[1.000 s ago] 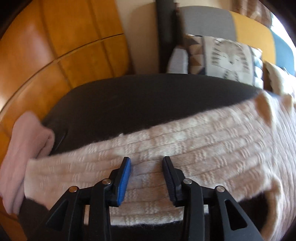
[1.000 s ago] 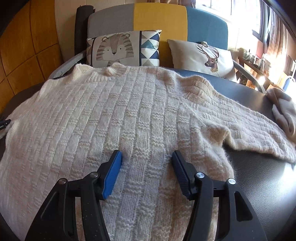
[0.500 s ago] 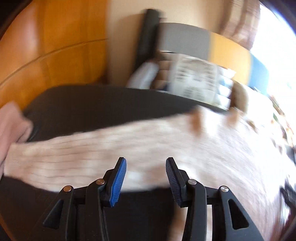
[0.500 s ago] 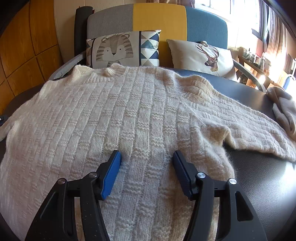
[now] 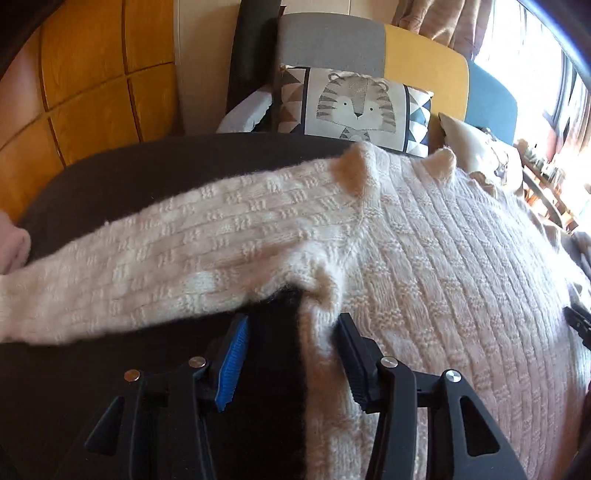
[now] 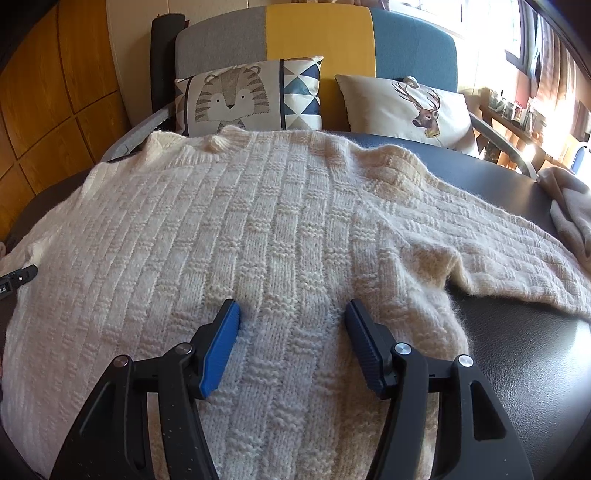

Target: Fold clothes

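One sweater (image 6: 280, 236), two cushions (image 6: 251, 96) (image 6: 406, 107), two hand-held grippers (image 5: 291, 354) (image 6: 291, 339), one worktop (image 6: 524, 354), one sofa (image 6: 317, 33).

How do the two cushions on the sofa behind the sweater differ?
The tiger cushion sits to the left against the grey and yellow backrest panels; the deer cushion sits to the right against the blue panel. The tiger cushion has a side band of blue and white triangles; the deer cushion is plain cream around its print. Both lean upright behind the sweater.
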Motion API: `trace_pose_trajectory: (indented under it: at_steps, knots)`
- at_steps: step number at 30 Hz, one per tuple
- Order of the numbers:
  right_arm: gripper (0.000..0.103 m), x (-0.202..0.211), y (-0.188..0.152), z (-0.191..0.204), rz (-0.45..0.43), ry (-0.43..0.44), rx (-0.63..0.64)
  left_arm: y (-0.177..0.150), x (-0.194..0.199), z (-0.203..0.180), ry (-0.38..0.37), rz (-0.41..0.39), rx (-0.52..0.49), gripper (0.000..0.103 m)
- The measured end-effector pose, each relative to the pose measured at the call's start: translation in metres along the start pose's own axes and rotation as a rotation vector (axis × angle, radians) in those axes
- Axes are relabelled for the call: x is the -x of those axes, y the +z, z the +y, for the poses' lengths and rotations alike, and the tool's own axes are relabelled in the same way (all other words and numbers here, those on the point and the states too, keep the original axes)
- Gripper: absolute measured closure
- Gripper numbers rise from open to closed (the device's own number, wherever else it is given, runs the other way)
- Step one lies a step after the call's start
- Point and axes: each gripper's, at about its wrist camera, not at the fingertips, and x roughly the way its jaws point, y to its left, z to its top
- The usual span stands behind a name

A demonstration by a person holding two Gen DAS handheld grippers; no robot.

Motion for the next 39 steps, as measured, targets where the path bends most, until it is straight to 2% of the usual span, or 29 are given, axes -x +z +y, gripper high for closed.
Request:
trace_pose_trajectory:
  at_steps: [2, 4, 7, 9, 10, 11, 12, 13, 15, 19, 22, 25, 27, 29, 33, 39]
  knots:
    - [0.039, 0.006, 0.002, -0.010, -0.011, 0.075, -0.042, -0.002, 0.012, -0.010, -0.017, -0.016, 0.035, 0.055]
    - [0.039, 0.023, 0.000, -0.028, -0.068, 0.130, -0.128, -0.007, 0.027, -0.030, -0.056, -0.046, 0.042, 0.055]
    - [0.039, 0.054, -0.012, -0.061, -0.137, 0.096, -0.272, -0.012, 0.044, -0.065, -0.072, -0.115, -0.069, 0.055]
    - [0.039, 0.067, -0.023, -0.082, -0.128, 0.065, -0.349, -0.013, 0.046, -0.089, -0.098, -0.144, -0.164, 0.055]
    - [0.040, 0.071, -0.029, -0.089, -0.118, 0.060, -0.367, -0.017, 0.040, -0.100, -0.085, -0.129, -0.214, 0.055]
    - [0.052, 0.074, -0.034, -0.092, -0.109, 0.061, -0.365, -0.020, 0.035, -0.112, -0.072, -0.114, -0.264, 0.055]
    - [0.072, 0.076, -0.038, -0.093, -0.098, 0.059, -0.349, -0.023, 0.029, -0.123, -0.059, -0.099, -0.314, 0.055]
    - [0.078, 0.078, -0.040, -0.091, -0.087, 0.059, -0.323, -0.026, 0.022, -0.130, -0.026, -0.079, -0.351, 0.055]
    - [0.080, 0.078, -0.039, -0.080, -0.076, 0.068, -0.250, -0.028, 0.021, -0.137, 0.014, -0.100, -0.385, 0.055]
    - [0.080, 0.067, -0.023, -0.063, -0.074, 0.095, -0.148, -0.035, 0.022, -0.132, -0.007, -0.092, -0.367, 0.055]
    - [0.083, 0.041, -0.006, -0.060, -0.007, 0.082, -0.097, -0.033, 0.020, -0.121, -0.063, -0.072, -0.313, 0.053]
    - [0.090, 0.013, -0.007, -0.077, 0.069, 0.030, -0.116, -0.034, 0.013, -0.113, -0.117, -0.052, -0.255, 0.049]
    - [0.096, 0.012, -0.011, -0.094, 0.046, 0.022, -0.168, -0.033, 0.011, -0.109, -0.141, -0.046, -0.235, 0.049]
    - [0.096, 0.013, -0.015, -0.103, 0.032, 0.025, -0.202, -0.034, 0.010, -0.110, -0.132, -0.051, -0.240, 0.049]
    - [0.096, 0.017, -0.015, -0.102, 0.030, 0.038, -0.201, -0.037, 0.012, -0.116, -0.101, -0.061, -0.265, 0.048]
    - [0.092, 0.041, -0.008, -0.101, -0.034, 0.065, -0.207, -0.036, 0.011, -0.112, -0.122, -0.057, -0.249, 0.048]
